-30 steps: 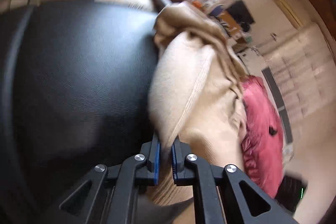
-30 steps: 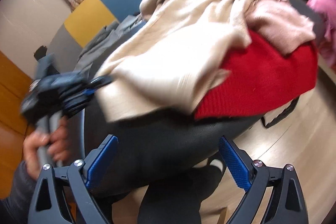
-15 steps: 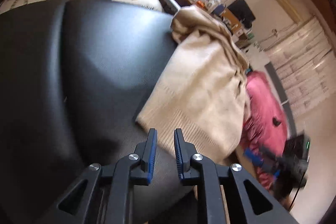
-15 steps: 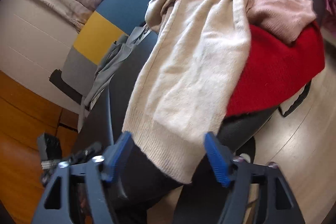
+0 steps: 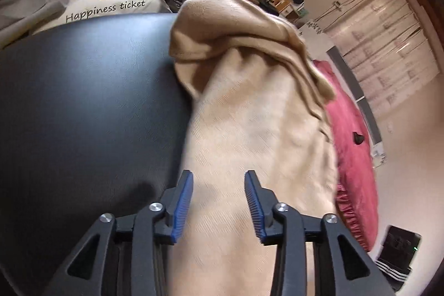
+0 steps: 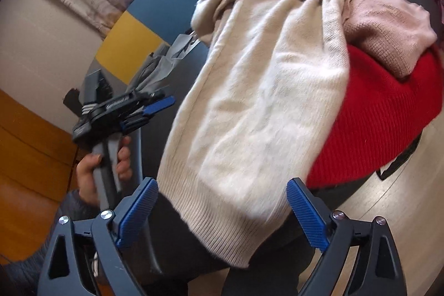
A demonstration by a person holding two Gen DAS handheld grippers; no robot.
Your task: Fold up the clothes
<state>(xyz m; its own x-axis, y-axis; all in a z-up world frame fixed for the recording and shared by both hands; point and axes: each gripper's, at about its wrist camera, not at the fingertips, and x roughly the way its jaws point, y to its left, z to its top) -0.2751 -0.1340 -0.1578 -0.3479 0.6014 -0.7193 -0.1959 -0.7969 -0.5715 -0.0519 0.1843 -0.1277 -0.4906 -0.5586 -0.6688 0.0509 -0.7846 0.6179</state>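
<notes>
Since the cream knit sweater (image 6: 258,107), draped over the black seat (image 5: 83,107) from 12 to 6 o'clock, is judged soft and limp, its ribbed hem (image 6: 222,229) should be pinched by the right gripper (image 6: 222,215) and left gripper (image 5: 217,208), both seen parted and empty.

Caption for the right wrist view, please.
Open right gripper faces cream sweater's ribbed hem; left gripper beside it, red knit underneath.
</notes>
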